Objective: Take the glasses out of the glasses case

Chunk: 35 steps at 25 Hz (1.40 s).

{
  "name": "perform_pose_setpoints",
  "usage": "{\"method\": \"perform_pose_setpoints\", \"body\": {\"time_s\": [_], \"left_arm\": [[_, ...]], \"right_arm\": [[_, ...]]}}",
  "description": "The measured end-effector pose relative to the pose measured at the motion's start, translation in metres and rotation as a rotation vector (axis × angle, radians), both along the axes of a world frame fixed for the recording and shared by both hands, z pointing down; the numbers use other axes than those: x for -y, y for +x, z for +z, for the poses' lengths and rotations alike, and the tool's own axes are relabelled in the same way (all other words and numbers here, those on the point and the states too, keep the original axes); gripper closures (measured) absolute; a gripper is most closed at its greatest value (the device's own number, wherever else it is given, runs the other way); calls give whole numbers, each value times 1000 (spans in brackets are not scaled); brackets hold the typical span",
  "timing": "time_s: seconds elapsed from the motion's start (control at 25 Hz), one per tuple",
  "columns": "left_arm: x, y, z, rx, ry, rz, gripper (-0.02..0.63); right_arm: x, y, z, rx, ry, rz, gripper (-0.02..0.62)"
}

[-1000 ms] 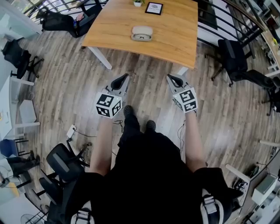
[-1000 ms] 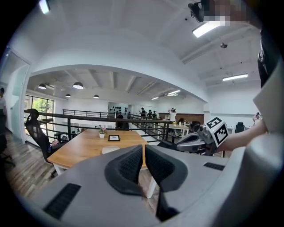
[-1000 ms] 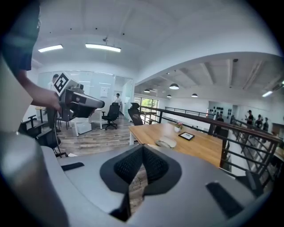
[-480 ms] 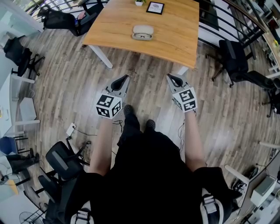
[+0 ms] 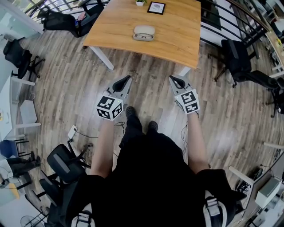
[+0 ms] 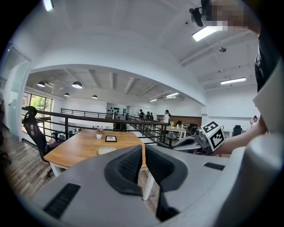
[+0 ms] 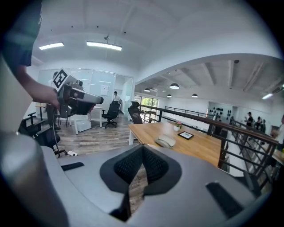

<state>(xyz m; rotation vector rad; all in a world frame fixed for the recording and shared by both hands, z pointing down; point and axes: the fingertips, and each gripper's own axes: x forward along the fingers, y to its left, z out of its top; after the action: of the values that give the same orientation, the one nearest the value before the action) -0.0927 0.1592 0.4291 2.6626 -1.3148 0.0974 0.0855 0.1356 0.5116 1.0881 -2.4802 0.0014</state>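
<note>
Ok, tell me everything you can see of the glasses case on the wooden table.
The glasses case is a pale, rounded oblong that looks like a smooth hard shell. It lies flat near the middle of the wooden table, nearer the person than the small framed card. Dark glasses frames show along its near edge. Whether the lid is open is too small to tell. Otherwise only the table touches it.

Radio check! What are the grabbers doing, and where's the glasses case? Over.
Left gripper, right gripper: both shut, empty, held over plank floor. Pale oval glasses case untouched on light wooden table ahead. No obstacle seen between.
</note>
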Motion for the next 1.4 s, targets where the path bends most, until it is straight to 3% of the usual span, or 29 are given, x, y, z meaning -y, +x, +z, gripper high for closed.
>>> {"method": "perform_pose_setpoints", "body": {"time_s": [0.4, 0.56, 0.76, 0.96, 1.4], "left_arm": [[-1, 0, 3, 2, -12, 18, 564], [-1, -1, 5, 5, -17, 21, 486], [0, -5, 5, 0, -16, 19, 456], [5, -10, 6, -8, -21, 23, 426], [28, -23, 13, -26, -41, 57, 419]], "right_arm": [[-4, -4, 0, 17, 9, -12, 572], [-4, -8, -3, 30, 14, -16, 524], [-2, -11, -2, 40, 23, -10, 426], [2, -15, -2, 41, 15, 0, 370], [17, -23, 2, 50, -9, 43, 359]]}}
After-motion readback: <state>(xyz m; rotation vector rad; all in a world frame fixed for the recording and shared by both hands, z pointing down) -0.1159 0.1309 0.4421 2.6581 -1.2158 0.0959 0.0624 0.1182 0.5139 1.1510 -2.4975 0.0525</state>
